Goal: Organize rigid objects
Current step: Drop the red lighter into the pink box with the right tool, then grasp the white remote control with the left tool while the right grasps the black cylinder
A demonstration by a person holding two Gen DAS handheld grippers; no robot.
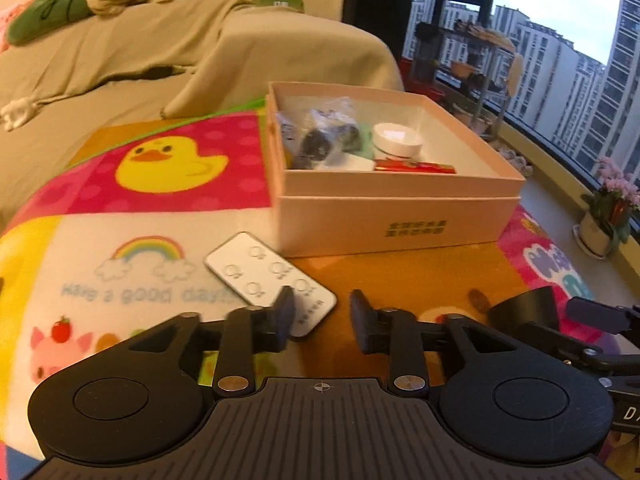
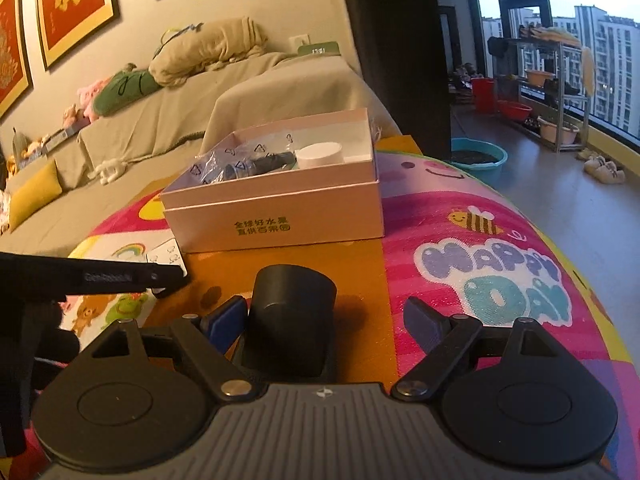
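Observation:
A pink cardboard box [image 1: 396,216] [image 2: 276,216] stands open on the cartoon mat. It holds a plastic bag of dark parts [image 1: 320,136], a white round jar [image 1: 398,142] [image 2: 320,154] and a red packet [image 1: 416,167]. A white remote [image 1: 256,272] [image 2: 168,254] lies flat in front of the box. My left gripper [image 1: 323,316] is open just right of the remote's near end, with nothing between its fingers. A black cylinder [image 2: 292,312] [image 1: 528,308] stands between the fingers of my right gripper [image 2: 326,320]. That gripper is open: its left pad is close to the cylinder and its right pad stands well apart.
The colourful mat [image 2: 480,240] covers a low table whose edge drops off at the right. A beige covered sofa [image 1: 120,60] lies behind the box. On the floor to the right are a flower pot [image 1: 600,232], a teal basin [image 2: 478,158] and a metal rack [image 2: 552,80] by the window.

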